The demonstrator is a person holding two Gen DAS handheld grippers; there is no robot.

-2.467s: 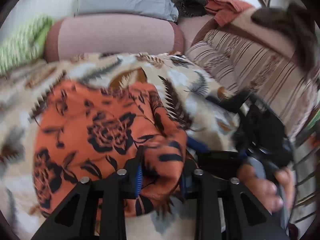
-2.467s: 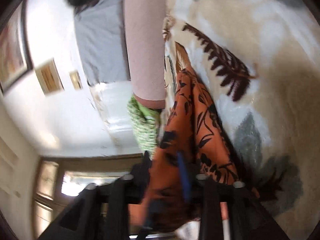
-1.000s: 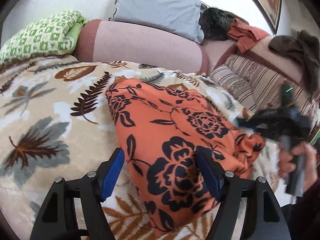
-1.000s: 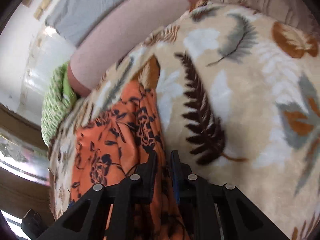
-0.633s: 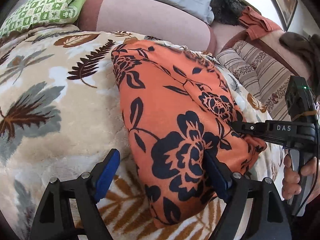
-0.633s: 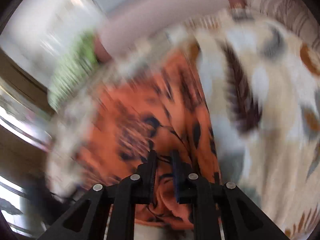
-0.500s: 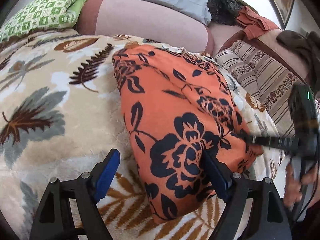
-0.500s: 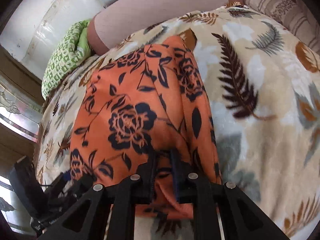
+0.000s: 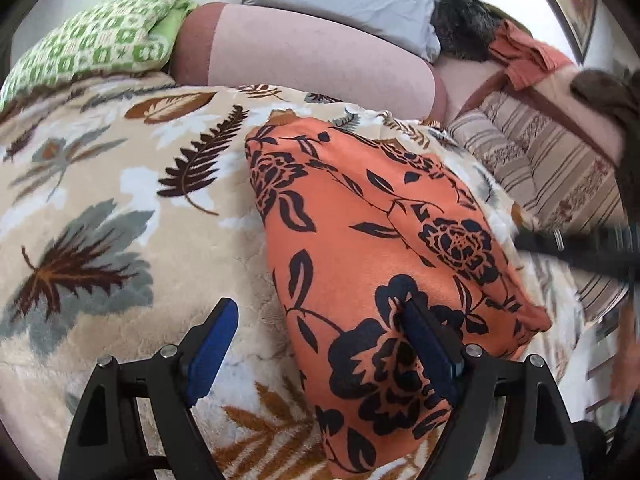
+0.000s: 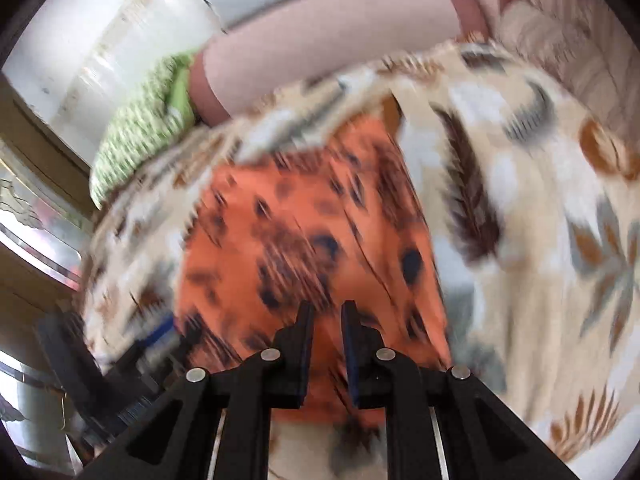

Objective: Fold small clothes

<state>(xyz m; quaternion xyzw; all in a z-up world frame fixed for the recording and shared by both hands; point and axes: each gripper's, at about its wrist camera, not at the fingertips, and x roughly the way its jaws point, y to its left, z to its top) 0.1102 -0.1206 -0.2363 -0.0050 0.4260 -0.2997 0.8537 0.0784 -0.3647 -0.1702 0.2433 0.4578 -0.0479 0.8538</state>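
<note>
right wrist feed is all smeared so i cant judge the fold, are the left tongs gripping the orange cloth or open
Observer: Open. The left tongs stand wide, one pad over the orange garment, the other above the leaf-print blanket. Nothing is pinched.
Operator: is the cloth flat or bunched
Observer: Flat. It lies as one long folded panel on the blanket, its edges fairly straight, its black rose print sharp.
Operator: any other clothes around
Observer: Yes, a rust-coloured cloth is draped over the sofa back beyond the garment, well apart from it.
</note>
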